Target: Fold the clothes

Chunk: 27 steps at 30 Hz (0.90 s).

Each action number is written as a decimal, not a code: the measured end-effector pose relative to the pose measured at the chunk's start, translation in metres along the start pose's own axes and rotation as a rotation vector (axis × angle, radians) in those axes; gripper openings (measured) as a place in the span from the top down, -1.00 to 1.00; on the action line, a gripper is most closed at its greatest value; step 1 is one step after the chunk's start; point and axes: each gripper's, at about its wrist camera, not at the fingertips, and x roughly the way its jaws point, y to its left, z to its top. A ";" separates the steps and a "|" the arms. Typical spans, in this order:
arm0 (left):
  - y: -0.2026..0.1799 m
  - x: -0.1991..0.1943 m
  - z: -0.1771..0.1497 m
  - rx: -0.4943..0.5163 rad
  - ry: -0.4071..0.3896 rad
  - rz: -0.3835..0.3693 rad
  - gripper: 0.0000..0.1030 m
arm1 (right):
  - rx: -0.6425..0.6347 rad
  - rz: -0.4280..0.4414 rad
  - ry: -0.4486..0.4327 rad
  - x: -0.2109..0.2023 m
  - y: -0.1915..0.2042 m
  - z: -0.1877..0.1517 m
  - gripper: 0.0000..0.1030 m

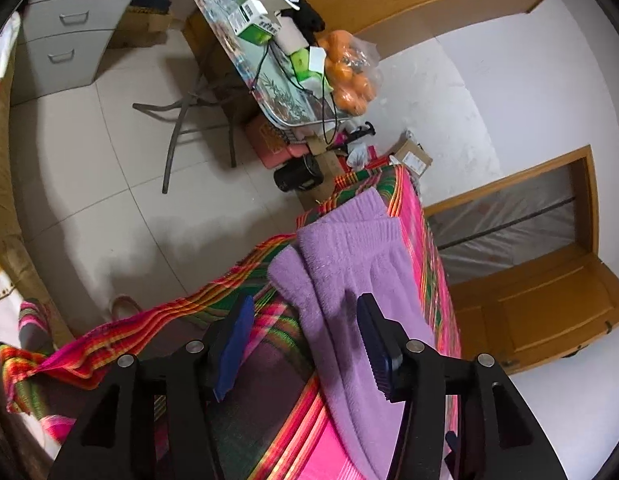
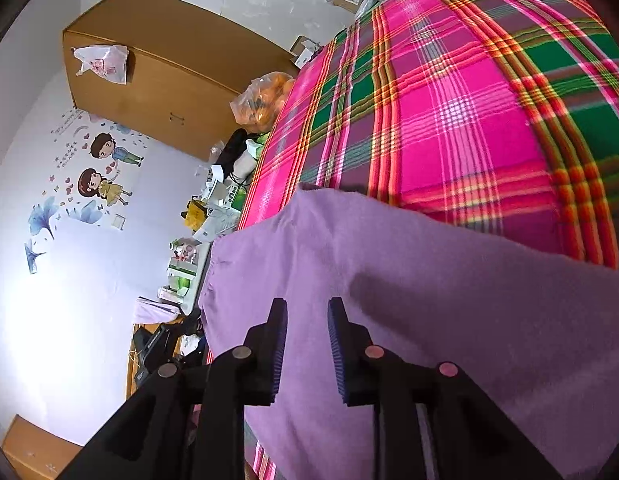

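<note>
A: Where's the garment?

B: Purple knit (image 1: 349, 264) lies folded on the plaid sheet (image 1: 425, 248), ribbed hem at the far end, near the bed edge. In the right view the same knit (image 2: 389, 280) spreads flat over the sheet (image 2: 449, 100).

A: Left gripper?

B: Left gripper (image 1: 305, 340) has its jaws apart, above the knit's near edge. Nothing clamped. One blue pad (image 1: 235, 344) sits over the sheet, the other over the knit.

A: Right?

B: Right gripper (image 2: 307, 344) jaws parted with a narrower gap, over the knit, no fabric pinched.

A: Surroundings?

B: Cluttered folding table (image 1: 269, 92) with a bag of oranges (image 1: 349, 76), drawer unit (image 1: 69, 36), wooden wardrobe (image 2: 157, 72), wall stickers (image 2: 97, 168).
</note>
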 end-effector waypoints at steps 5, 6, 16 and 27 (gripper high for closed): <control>-0.012 0.014 0.008 0.023 -0.006 0.023 -0.07 | -0.015 -0.045 -0.012 -0.004 0.000 0.000 0.54; -0.013 0.016 0.009 0.025 -0.007 0.027 -0.07 | -0.022 -0.055 -0.014 -0.006 0.000 0.000 0.54; -0.033 0.015 0.013 0.120 -0.067 0.021 0.44 | -0.019 -0.135 -0.054 -0.031 -0.015 -0.012 0.54; -0.120 -0.014 -0.003 0.415 -0.130 -0.077 0.53 | 0.052 -0.140 -0.100 -0.056 -0.040 -0.020 0.54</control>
